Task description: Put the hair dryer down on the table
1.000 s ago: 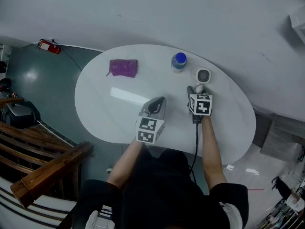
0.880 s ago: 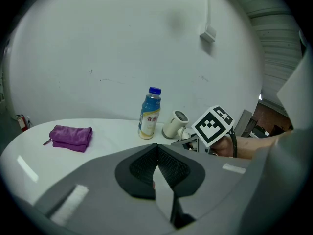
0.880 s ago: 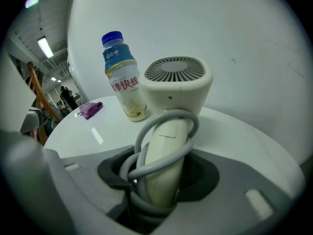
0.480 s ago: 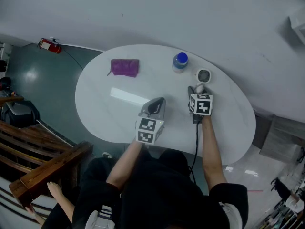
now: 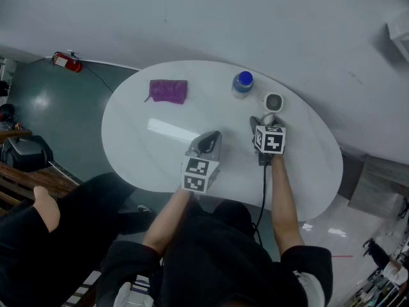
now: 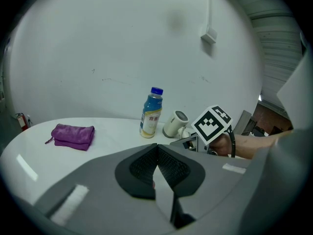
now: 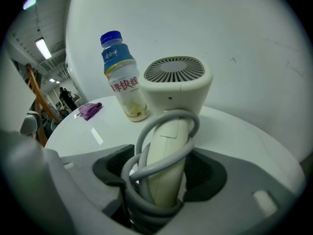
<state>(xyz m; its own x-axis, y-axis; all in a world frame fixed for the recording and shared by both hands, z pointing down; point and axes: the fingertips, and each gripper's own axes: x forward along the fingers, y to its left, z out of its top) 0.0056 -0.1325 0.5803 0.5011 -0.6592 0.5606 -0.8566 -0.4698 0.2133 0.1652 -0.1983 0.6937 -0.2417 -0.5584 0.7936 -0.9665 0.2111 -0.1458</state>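
right tool (image 5: 262,122) jaws just opening, hair dryer (image 7: 174,84) handle lengthwise between, grille up

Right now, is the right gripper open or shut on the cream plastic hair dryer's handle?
Open. Right gripper jaws have just been opening; gaps flank the hair dryer handle between them.

A bare industrial hall: fire extinguisher (image 5: 66,62) by the wall (image 5: 192,18), glossy floor (image 5: 38,107), ceiling strip lights (image 7: 43,48).

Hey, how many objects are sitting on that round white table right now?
3: a purple cloth at the far left, a blue-capped bottle farther right, and a white hair dryer just right of the bottle. Nothing else seems hidden.
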